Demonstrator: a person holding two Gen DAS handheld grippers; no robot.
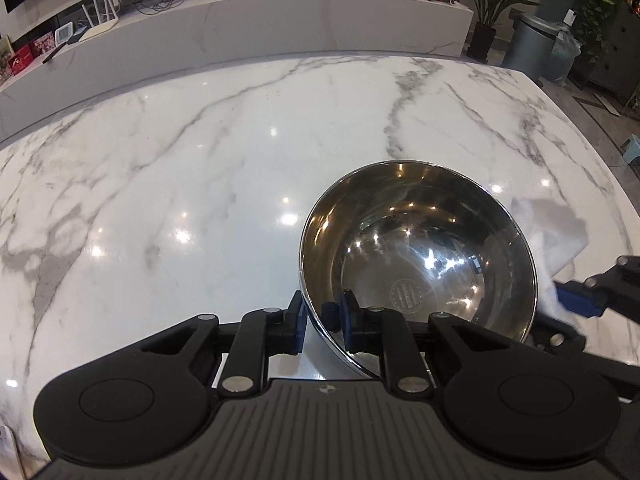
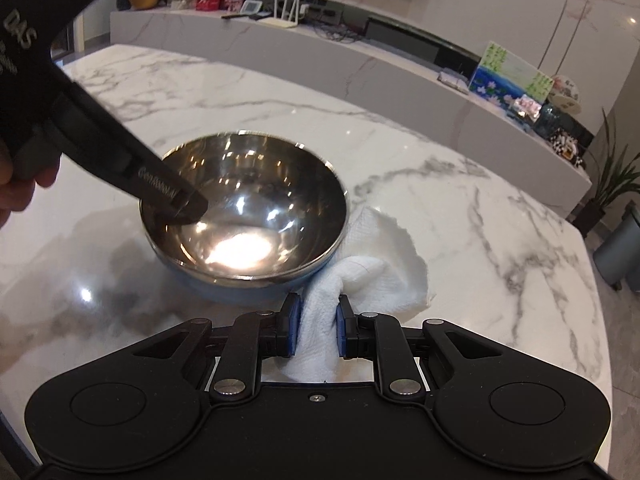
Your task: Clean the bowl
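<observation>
A shiny steel bowl (image 1: pixel 420 248) stands upright on the white marble table (image 1: pixel 200 180). My left gripper (image 1: pixel 322 316) is shut on the bowl's near left rim, one blue pad outside the wall and one inside. From the right wrist view the same bowl (image 2: pixel 248 208) shows the left gripper (image 2: pixel 182 206) reaching over its left rim. My right gripper (image 2: pixel 316 320) is shut on a crumpled white cloth (image 2: pixel 372 272), which lies against the bowl's right outer side. In the left wrist view the cloth (image 1: pixel 560 236) and the right gripper (image 1: pixel 580 304) sit just right of the bowl.
A hand (image 2: pixel 16 184) holds the left gripper at the frame's left edge. Behind the table runs a long marble console (image 1: pixel 280 28) with boxes, a router and pictures. A grey bin (image 1: pixel 528 44) and potted plants (image 1: pixel 488 12) stand past the table's far right corner.
</observation>
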